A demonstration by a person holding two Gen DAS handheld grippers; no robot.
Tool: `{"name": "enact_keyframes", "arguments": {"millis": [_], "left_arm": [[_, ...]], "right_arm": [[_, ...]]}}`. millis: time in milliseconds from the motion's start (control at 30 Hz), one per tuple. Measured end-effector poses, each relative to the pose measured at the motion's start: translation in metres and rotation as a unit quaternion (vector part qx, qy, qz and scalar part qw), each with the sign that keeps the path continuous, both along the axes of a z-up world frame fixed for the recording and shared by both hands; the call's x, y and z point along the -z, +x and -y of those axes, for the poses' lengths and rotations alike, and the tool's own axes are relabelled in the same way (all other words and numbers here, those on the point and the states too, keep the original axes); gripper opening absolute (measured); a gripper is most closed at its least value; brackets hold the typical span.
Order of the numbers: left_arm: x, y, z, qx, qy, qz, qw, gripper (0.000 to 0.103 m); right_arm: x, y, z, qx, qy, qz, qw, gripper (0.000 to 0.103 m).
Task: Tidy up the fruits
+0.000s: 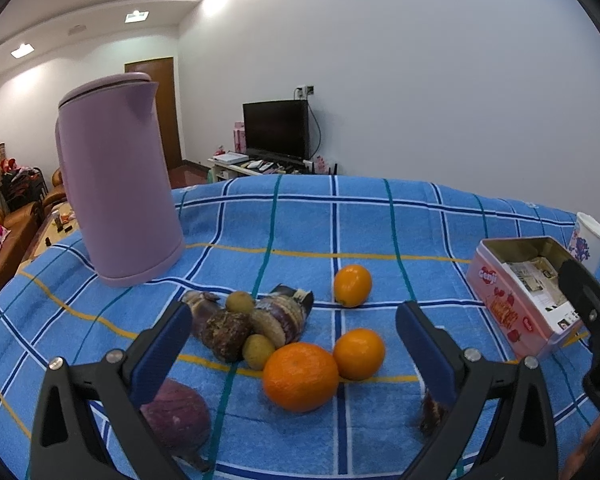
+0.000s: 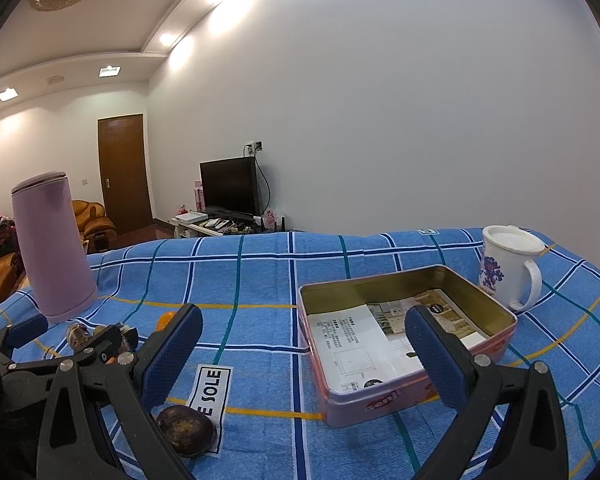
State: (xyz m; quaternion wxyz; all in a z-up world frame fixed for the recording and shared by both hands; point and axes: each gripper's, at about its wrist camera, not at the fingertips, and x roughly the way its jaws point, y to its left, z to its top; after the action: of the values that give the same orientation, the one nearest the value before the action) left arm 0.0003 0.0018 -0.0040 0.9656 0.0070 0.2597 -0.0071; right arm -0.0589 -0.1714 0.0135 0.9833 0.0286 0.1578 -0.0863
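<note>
On the worktop (image 1: 380,216), covered by a blue checked cloth, the fruits lie in a loose cluster. Left tongs (image 1: 292,340) are spread wide and hold nothing; they hover low over the cluster. Between their fingers sit a large orange (image 1: 300,376) and, touching it on the right, a smaller orange (image 1: 359,354). A third orange (image 1: 352,285) lies farther back, apart from the others. To the left of the large orange are two small yellow-green fruits (image 1: 258,351), a brown rough-skinned fruit (image 1: 227,334) and purple-brown fruits (image 1: 284,316), all close together. A purple round fruit (image 1: 178,412) lies partly behind the left finger.

Right tongs (image 2: 304,344) are likewise spread and empty, positioned above the near edge of an open pink tin (image 2: 504,332) that contains printed paper. A dark round fruit (image 2: 186,430) rests near their left finger, on a white label.

A lilac kettle (image 1: 120,192) stands at the rear left. A white mug (image 2: 508,264) stands just behind the tin.
</note>
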Motion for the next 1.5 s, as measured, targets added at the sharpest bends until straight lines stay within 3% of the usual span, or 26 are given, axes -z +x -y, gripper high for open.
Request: {"name": "enact_keyframes", "arguments": {"millis": [500,633,767,933,1100,1167,1400,1500], "left_arm": [[-0.001,-0.012,-0.019,-0.006,0.021,-0.034,0.9992,0.103],[0.001,-0.017,-0.029,0.006,0.034,-0.053,0.998,0.103],[0.001,-0.026,-0.055,0.02,0.04,-0.074,0.9963,0.103],[0.006,-0.031,-0.086,0.022,0.048,-0.095,0.9941,0.103],[0.014,-0.027,-0.107,0.043,0.021,-0.128,0.9906,0.103],[0.018,-0.02,-0.109,0.052,0.002,-0.144,0.9882,0.102],[0.029,0.001,-0.092,0.065,-0.014,-0.173,0.9827,0.094],[0.04,0.009,-0.087,0.061,-0.011,-0.196,0.9788,0.073]], "right_arm": [[0.003,0.003,-0.021,-0.082,-0.016,-0.022,0.996,0.101],[0.005,0.005,-0.023,-0.115,-0.006,-0.034,0.993,0.093],[0.012,0.013,-0.021,-0.163,0.019,-0.071,0.984,0.079],[0.026,0.03,-0.021,-0.21,0.067,-0.128,0.967,0.079],[0.036,0.035,-0.035,-0.245,0.077,-0.162,0.953,0.079],[0.038,0.038,-0.042,-0.249,0.067,-0.176,0.95,0.072],[0.052,0.053,-0.047,-0.252,0.067,-0.232,0.937,0.07],[0.057,0.058,-0.049,-0.253,0.069,-0.253,0.931,0.069]]}}
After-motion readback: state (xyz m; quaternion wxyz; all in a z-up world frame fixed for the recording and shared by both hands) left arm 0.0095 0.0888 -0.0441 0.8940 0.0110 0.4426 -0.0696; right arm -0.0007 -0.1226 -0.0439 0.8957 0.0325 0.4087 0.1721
